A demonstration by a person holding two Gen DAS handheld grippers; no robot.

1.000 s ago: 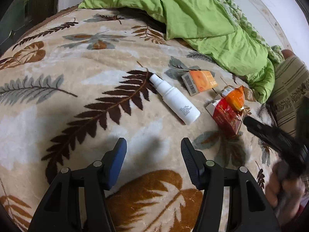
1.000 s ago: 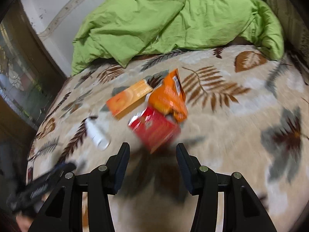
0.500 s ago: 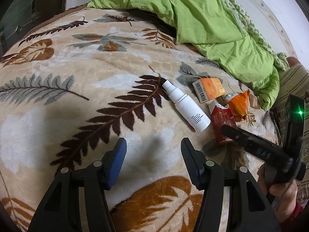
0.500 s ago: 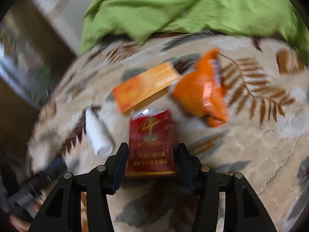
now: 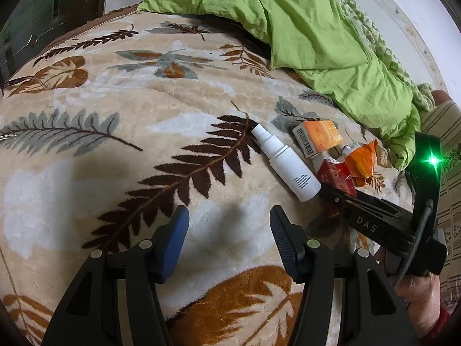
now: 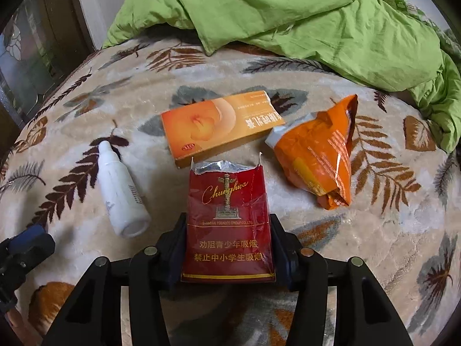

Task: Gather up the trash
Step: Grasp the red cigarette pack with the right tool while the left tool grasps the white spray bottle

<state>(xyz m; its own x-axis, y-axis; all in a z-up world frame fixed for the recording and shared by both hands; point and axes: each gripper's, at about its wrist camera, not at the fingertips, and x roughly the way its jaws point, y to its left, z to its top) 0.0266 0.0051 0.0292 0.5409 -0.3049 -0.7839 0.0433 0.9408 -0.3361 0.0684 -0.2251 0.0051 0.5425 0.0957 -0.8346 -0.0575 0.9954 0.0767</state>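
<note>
Left wrist view: the left gripper (image 5: pixel 229 225) hovers with fingers spread over the bed (image 5: pixel 121 155), white bottle (image 5: pixel 285 164) just far-right. Right wrist view: the right gripper (image 6: pixel 227 248) flanks the red cigarette pack (image 6: pixel 227 219) lying near-centre, fingers at its sides; squeeze gently, since the soft pack probably crushes, then lift straight up

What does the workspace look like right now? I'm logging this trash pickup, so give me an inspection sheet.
Surface: plush beige leaf-patterned blanket.
Job's things: torn red cigarette pack; white plastic spray bottle; flat orange cardboard box; crumpled orange foil wrapper.
Clutter: nothing seen.
Grippers: right tool straddles the pack, pads at its sides; left tool open, empty.
Cables: thin cord on the right tool's handle.
Surroundings: rumpled green quilt.
</note>
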